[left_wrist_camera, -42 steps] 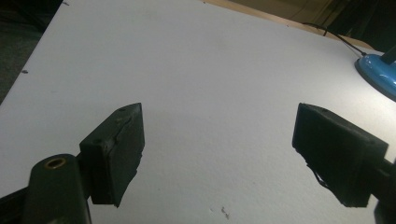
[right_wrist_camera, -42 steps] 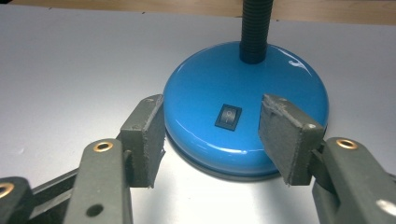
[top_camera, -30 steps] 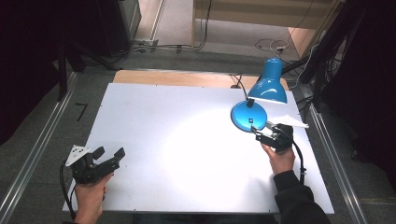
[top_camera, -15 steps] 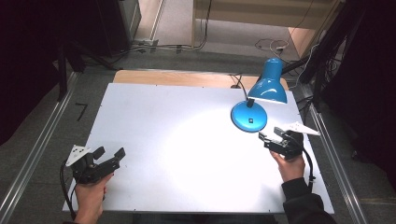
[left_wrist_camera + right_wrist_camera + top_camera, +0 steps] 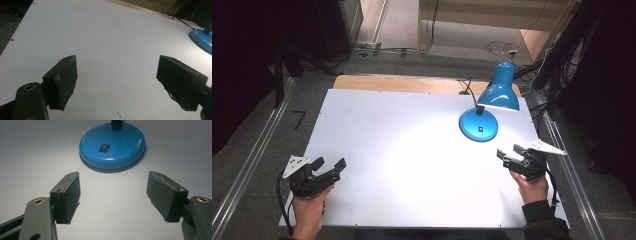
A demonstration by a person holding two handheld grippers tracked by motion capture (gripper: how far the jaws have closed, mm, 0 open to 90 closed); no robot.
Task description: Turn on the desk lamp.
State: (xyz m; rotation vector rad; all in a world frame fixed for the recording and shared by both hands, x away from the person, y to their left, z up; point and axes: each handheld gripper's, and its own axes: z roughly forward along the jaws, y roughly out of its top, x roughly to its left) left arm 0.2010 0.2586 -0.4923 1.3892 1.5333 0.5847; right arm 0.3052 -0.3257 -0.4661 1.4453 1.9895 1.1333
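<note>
A blue desk lamp stands lit at the back right of the white table, its round base carrying a small black switch. My right gripper sits open near the table's right edge, a short way in front of the base, nothing between its jaws. At the front left my left gripper is open too, hovering low over bare white surface with the lamp base far off at the right of its view.
A black cable runs from the lamp over the wooden back edge. Metal rails flank the table on both sides. Dark equipment and floor cables lie beyond the back edge.
My right gripper has drawn back from the lamp base toward the front right of the table. The left gripper has stayed put.
</note>
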